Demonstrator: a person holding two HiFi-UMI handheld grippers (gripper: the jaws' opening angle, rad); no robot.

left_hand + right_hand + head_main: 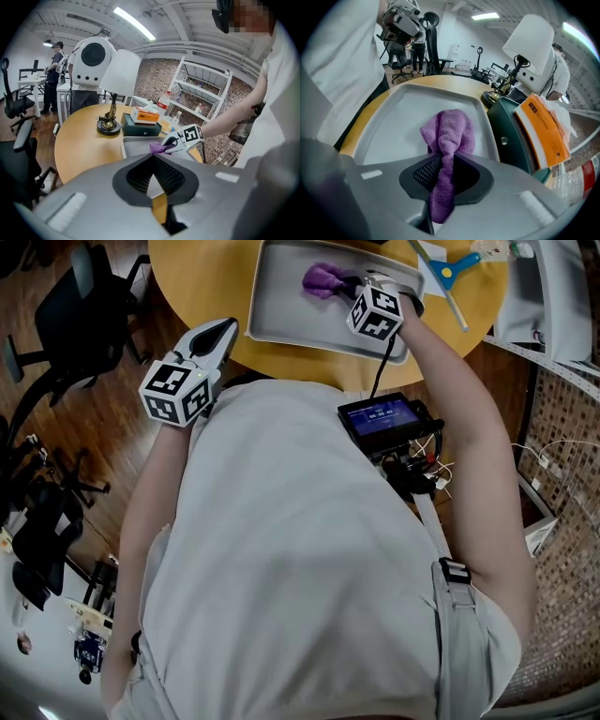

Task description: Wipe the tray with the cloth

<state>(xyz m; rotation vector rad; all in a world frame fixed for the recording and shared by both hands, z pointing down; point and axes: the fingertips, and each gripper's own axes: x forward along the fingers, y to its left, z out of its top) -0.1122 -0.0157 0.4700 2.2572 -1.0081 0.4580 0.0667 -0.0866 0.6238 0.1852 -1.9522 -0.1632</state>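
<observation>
Currently the cloth (449, 133), a purple bunched towel, is clamped between the jaws of the right gripper (443, 173). One end passes back through the jaws and the larger, folded end projects ahead of the tips. The cloth's long axis therefore runs along the line in which this gripper points. In the head view the gripper is angled steeply down, and the projecting end lies on the floor of the tray (281, 301).

The tray is a shallow grey rectangle on the round yellow table (202, 277). Its long side runs left to right across the head view. The cloth sits towards the right half of the tray, near the far rim. Most of the bare floor lies to the left of the cloth and towards the person.

Judgement: the next stroke should run along the tray's long axis, leftward in the head view, with the cloth trailing ahead of the tips and kept pressed flat.

In the right gripper view a dark green box (511, 136) stands just beside one tray rim, so a stroke that way has little margin.

The left gripper (223, 332) hangs off the tray, by the table's near edge, beside the near left corner. Its jaws are closed together with nothing between them. It is well apart from the cloth, so the right hand is the working hand.
</observation>
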